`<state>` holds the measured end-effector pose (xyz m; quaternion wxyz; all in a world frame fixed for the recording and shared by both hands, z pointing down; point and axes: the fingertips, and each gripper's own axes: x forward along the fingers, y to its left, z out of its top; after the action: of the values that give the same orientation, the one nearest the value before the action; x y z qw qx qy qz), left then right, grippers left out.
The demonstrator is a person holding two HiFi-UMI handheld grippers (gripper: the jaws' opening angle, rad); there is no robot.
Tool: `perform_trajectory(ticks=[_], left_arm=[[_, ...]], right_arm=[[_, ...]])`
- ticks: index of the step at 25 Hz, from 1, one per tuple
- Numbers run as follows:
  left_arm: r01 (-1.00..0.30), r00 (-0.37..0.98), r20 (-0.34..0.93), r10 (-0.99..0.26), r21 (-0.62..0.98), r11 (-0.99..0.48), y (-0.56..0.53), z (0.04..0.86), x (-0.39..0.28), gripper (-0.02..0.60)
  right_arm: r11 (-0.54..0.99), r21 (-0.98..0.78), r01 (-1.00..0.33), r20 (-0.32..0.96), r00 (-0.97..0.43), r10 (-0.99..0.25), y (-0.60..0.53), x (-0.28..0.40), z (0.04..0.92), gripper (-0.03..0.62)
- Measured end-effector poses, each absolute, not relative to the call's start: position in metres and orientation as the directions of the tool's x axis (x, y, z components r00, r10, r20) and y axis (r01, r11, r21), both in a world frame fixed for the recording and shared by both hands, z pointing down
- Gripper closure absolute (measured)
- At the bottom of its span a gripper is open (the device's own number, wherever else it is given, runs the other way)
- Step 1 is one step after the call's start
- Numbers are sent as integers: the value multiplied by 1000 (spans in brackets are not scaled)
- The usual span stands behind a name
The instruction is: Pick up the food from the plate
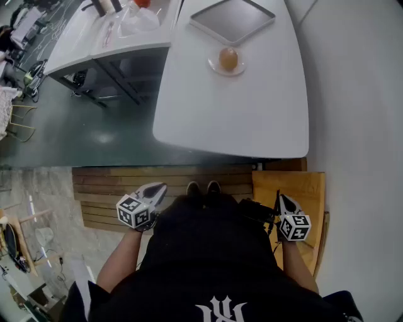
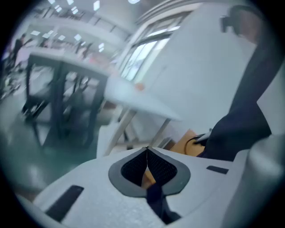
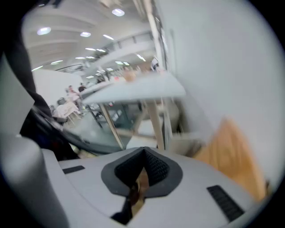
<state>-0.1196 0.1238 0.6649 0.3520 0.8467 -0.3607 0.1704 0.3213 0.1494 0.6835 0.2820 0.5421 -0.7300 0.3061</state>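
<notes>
Head view: the food (image 1: 228, 58) sits on its plate (image 1: 215, 66), well ahead of both jaws. The left gripper (image 1: 160, 187) and right gripper (image 1: 281, 197) are each closed tip to tip, holding nothing. The shirt emblem (image 1: 220, 309) is cut off and can't be read.

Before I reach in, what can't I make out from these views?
- Food on the plate: too small in the head view to identify.
- Table in both gripper views: blurred, nearly edge-on; plate not discernible.
- Items on the far table: cut off by the head view's top edge.
</notes>
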Motion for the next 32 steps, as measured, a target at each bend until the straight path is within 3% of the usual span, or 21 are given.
perform_trajectory(ticks=[3, 5, 7, 12, 21, 32], left_arm=[[-521, 853, 182, -489, 343, -782, 68, 492, -44, 574], [-457, 889, 103, -446, 234, -858, 53, 427, -11, 574], [-449, 894, 85, -440, 167, -878, 48, 402, 7, 574], [-469, 883, 63, -465, 150, -870, 52, 391, 19, 573], [-479, 878, 72, -474, 164, -862, 48, 399, -5, 572], [-388, 919, 1, -394, 174, -905, 41, 388, -28, 572]], right_arm=[[515, -62, -855, 410, -492, -768, 79, 232, 524, 591], [647, -78, -759, 204, -647, -735, 52, 169, 440, 592], [717, -71, -693, 97, -721, -686, 42, 125, 394, 591], [765, -55, -642, 47, -767, -641, 42, 95, 381, 591], [738, -69, -672, 52, -741, -670, 44, 97, 380, 589], [715, -19, -699, 35, -715, -698, 47, 55, 357, 589]])
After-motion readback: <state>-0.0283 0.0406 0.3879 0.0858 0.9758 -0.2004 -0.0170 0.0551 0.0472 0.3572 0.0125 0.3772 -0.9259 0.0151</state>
